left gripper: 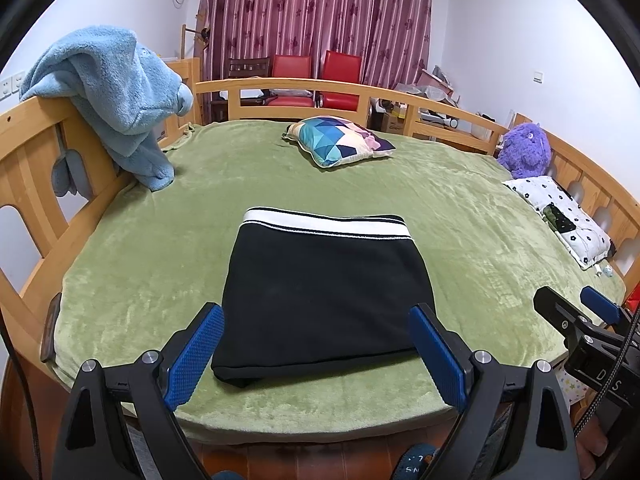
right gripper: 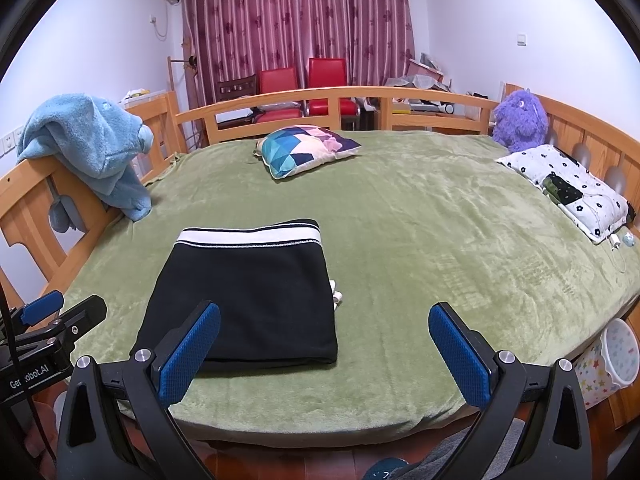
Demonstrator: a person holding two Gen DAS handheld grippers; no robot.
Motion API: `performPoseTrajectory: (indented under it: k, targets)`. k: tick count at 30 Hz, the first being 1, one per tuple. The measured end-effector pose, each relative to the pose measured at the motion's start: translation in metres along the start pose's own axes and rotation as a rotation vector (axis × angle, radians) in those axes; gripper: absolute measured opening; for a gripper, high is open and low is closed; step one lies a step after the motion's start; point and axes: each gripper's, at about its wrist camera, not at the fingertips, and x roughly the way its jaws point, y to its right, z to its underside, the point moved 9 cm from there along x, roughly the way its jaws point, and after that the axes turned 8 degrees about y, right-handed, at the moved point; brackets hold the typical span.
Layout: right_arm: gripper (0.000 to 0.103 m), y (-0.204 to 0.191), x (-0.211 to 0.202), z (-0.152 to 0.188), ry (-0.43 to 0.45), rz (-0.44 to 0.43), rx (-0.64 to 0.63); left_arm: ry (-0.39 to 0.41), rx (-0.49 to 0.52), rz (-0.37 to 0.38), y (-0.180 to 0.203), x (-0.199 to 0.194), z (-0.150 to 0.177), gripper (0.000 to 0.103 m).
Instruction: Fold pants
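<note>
Towel (left gripper: 116, 96), light blue, hangs over the wooden bed rail (left gripper: 36, 148) at far left, its end touching the green blanket (left gripper: 460, 216). Your left tongs (left gripper: 316, 356) are spread wide w/ nothing between the blue pads (left gripper: 194, 356), held above the near edge of the bed. Pants (left gripper: 324, 300), black w/ a white waistband on the far side, lie folded into a flat rectangle on the blanket, just beyond those tongs, near the bed's front edge & left of centre in the right wrist view. Patterned cushion (left gripper: 340, 140) sits farther back, well apart from the pants. Your right tongs (right gripper: 324, 356) are also spread wide & empty, w/ the left pad over the pants' near right corner. White pillow (right gripper: 568, 188) & purple plush toy (right gripper: 520, 122) sit by the right rail.
</note>
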Motion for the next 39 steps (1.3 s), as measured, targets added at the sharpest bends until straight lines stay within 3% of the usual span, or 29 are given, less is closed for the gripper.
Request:
performPoseTrajectory:
  k: [39]
  targets:
    - [0.102,-0.01,0.011,0.002,-0.01,0.02,0.001,0.004,-0.033,-0.007,-0.005,0.005,-0.005,0.094]
